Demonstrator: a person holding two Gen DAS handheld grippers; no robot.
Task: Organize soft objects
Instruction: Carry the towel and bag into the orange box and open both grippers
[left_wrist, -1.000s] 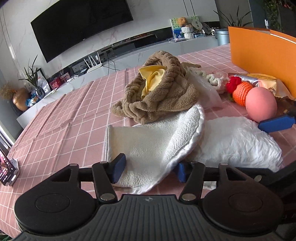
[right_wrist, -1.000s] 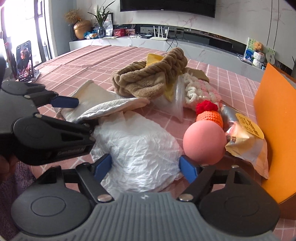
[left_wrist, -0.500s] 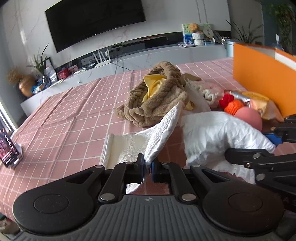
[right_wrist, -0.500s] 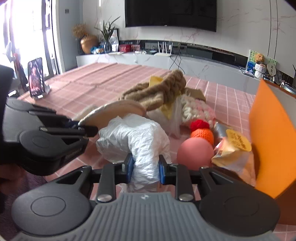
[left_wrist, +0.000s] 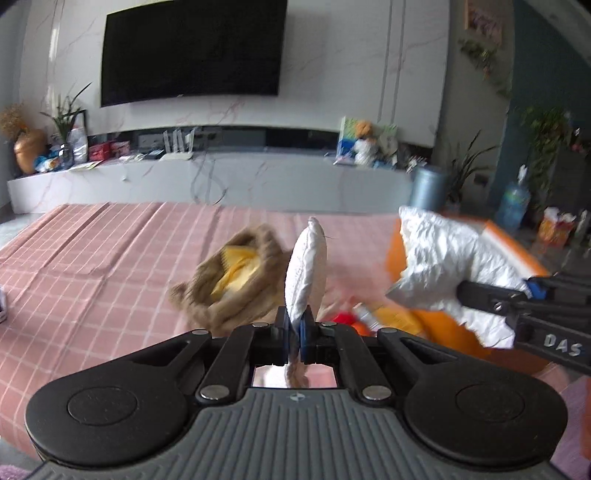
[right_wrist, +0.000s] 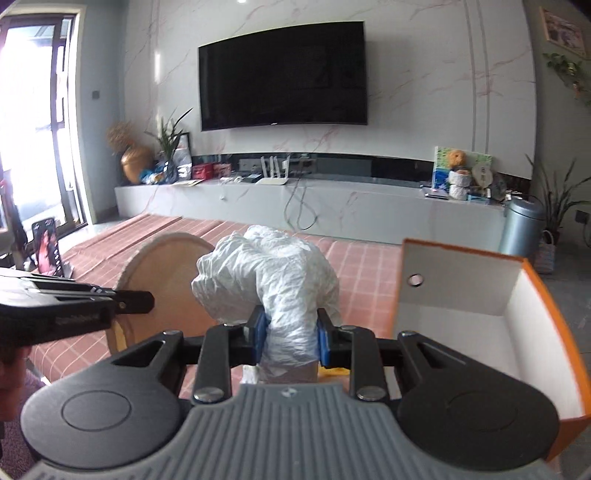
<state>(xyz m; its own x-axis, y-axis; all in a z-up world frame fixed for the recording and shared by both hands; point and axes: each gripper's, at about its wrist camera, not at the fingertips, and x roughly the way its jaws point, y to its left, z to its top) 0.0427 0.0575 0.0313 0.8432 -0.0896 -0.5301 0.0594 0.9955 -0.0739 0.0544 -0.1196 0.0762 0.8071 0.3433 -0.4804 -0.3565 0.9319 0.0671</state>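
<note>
Above the pink checked surface (left_wrist: 92, 266), both items have been lifted clear since a second ago: left gripper (left_wrist: 294, 334) jaws clamped on the round white pad (left_wrist: 306, 269), right gripper (right_wrist: 288, 338) jaws clamped on the crumpled white bag (right_wrist: 273, 277), beside the orange box (right_wrist: 517, 317). Judgement: deposit comes next.

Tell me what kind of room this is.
Most likely a home living room: a big wall-mounted TV above a long low media console, potted plants, and a table with a pink checked cloth in front.
</note>
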